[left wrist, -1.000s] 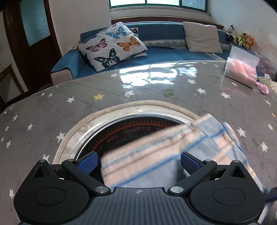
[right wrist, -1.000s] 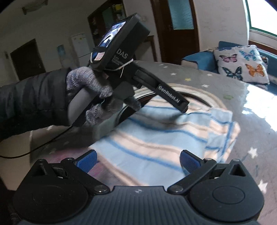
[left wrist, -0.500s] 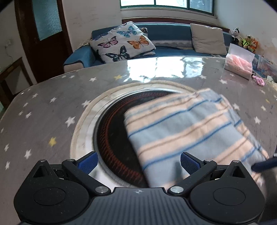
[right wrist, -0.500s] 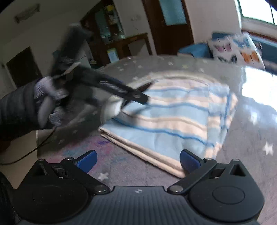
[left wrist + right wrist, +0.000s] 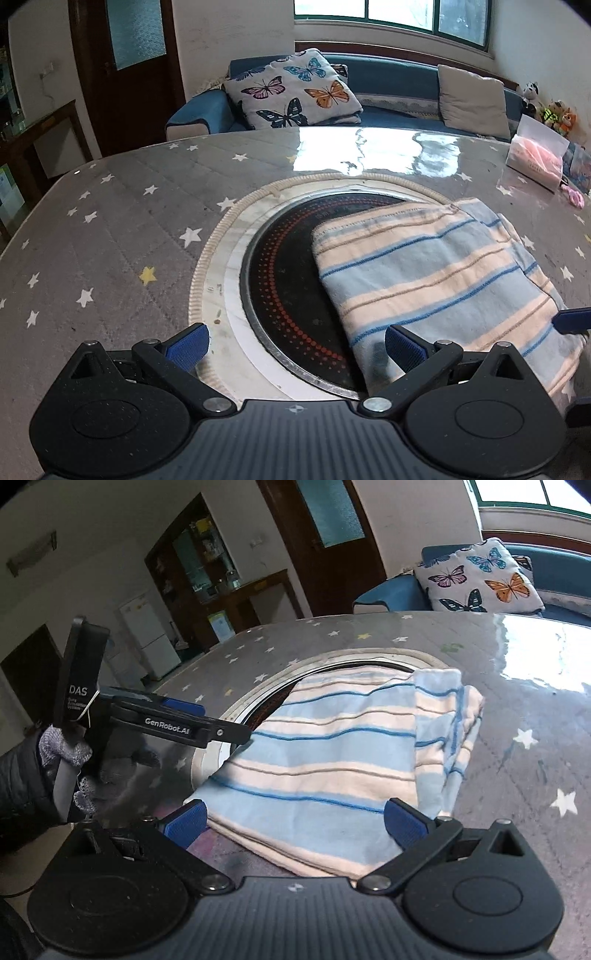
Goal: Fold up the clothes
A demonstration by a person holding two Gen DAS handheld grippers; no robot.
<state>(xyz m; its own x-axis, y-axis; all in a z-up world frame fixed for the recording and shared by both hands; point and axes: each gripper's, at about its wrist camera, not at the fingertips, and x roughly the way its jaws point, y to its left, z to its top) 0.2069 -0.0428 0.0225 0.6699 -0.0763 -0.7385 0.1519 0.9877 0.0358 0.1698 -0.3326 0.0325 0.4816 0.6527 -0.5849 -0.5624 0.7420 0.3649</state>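
While the left tongs stand spread and empty, the folded striped cloth lies at 3 o'clock across the round hob; bare worktop spans 9 to 12 o'clock. Right wrist view: the right tongs, spread and empty, frame the cloth's near edge. The cloth lies nearer than half a second ago.

one folded striped cloth, two grippers, two cushions
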